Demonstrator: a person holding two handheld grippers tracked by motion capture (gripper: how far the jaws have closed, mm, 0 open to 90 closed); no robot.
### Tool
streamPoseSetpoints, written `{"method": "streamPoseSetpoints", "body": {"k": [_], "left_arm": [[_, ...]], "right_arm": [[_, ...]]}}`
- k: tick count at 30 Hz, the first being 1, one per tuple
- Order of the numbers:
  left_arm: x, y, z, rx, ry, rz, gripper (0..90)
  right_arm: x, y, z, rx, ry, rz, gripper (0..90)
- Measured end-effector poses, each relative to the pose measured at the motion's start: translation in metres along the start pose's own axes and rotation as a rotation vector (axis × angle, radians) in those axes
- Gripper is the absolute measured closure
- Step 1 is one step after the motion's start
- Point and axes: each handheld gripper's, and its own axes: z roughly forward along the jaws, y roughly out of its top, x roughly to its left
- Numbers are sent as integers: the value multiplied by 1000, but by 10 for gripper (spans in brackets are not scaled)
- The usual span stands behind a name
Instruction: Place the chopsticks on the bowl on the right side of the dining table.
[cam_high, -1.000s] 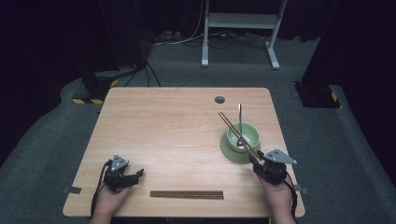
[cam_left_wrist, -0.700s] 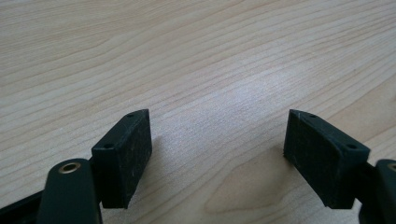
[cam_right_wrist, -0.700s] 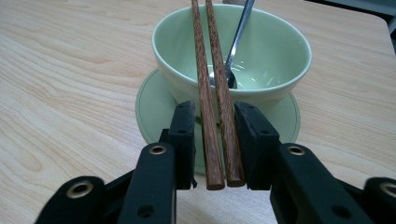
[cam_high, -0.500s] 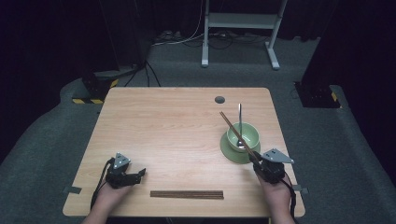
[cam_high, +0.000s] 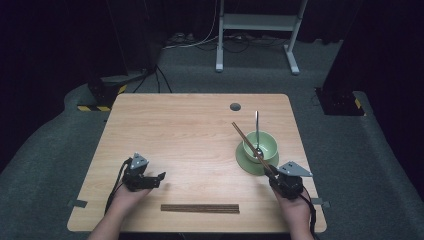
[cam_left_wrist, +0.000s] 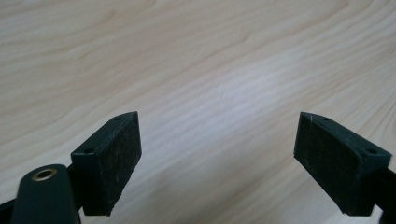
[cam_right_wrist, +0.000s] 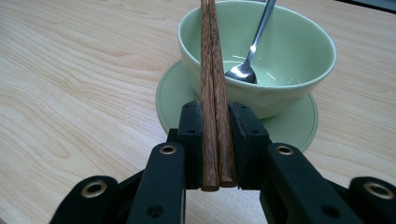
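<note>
Wood makes up the surface, with dark floor all around. Two brown chopsticks are squeezed between the right tongs and lean over the green bowl on its saucer. A spoon sits inside. Another pair lies at the near edge. The left tongs have just been opening, with nothing between them.

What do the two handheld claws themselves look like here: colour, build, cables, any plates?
Both claws, left and right, are matte black, each topped by a grey three-cornered plate, with a black cable trailing back. The pads are flat, dark blocks; brass-coloured rivets dot the linkages. No sleeves are visible.
</note>
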Motion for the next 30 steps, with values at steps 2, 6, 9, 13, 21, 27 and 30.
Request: {"method": "streamPoseSetpoints", "body": {"k": [2,6,9,13,21,27,30], "left_arm": [[-10,9,7,0,2,19,151],[-35,27,22,-3,-26,93,147],[-49,39,30,1,-51,123,145],[-66,54,41,-12,-107,113,142],[-84,75,59,-69,-166,60,142],[-98,93,78,-88,-144,71,145],[-102,99,81,-97,-139,79,145]], "right_arm": [[1,1,-1,6,3,-4,760],[-1,2,-2,17,17,4,759],[-2,3,-3,30,16,-14,759],[-6,2,-2,36,29,-12,758],[-10,1,0,24,45,-12,747],[-11,1,0,19,31,-13,667],[-12,1,0,18,19,-11,626]]}}
